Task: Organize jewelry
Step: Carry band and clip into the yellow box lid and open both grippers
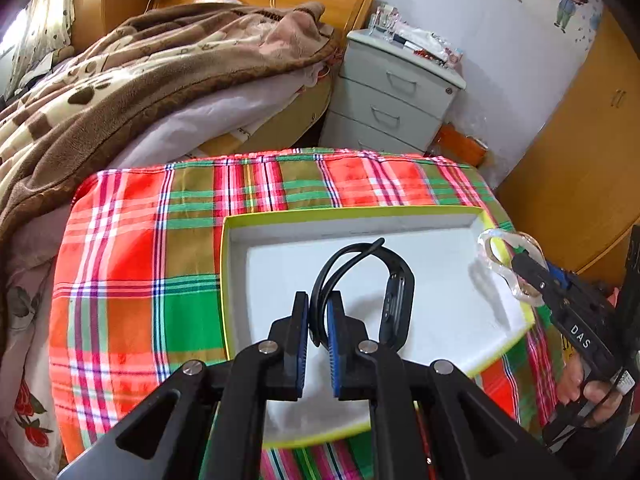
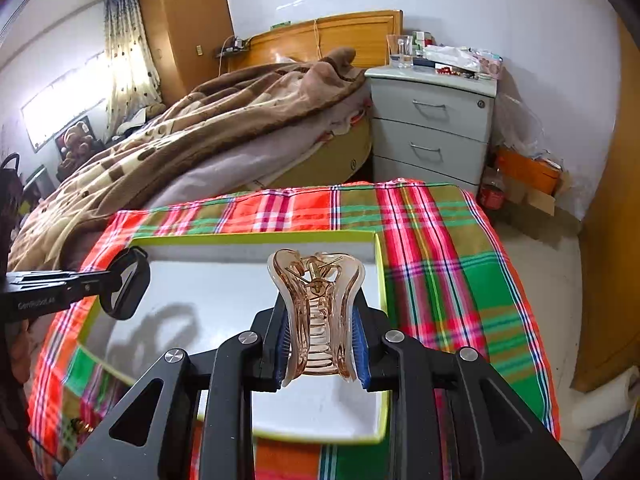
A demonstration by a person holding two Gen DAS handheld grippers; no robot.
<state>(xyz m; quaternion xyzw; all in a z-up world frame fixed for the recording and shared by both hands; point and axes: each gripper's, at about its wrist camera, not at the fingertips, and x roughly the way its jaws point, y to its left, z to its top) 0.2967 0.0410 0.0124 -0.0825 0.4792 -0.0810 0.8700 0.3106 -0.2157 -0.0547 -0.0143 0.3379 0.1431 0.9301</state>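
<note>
A white tray with a yellow-green rim [image 1: 400,210] [image 2: 256,237] lies on a plaid cloth. My left gripper [image 1: 318,308] is shut on the strap of a black smart band [image 1: 394,304] and holds it over the tray; the band also shows in the right wrist view [image 2: 126,290]. My right gripper [image 2: 320,320] is shut on a translucent amber hair claw clip [image 2: 318,312] above the tray's right part. In the left wrist view the clip [image 1: 506,268] hangs over the tray's right rim.
The plaid cloth [image 1: 132,264] [image 2: 460,280] covers a small table. A bed with a brown blanket [image 1: 120,92] is behind on the left. A grey drawer cabinet [image 1: 392,96] [image 2: 432,128] stands behind. A wooden wardrobe [image 1: 580,160] is at the right.
</note>
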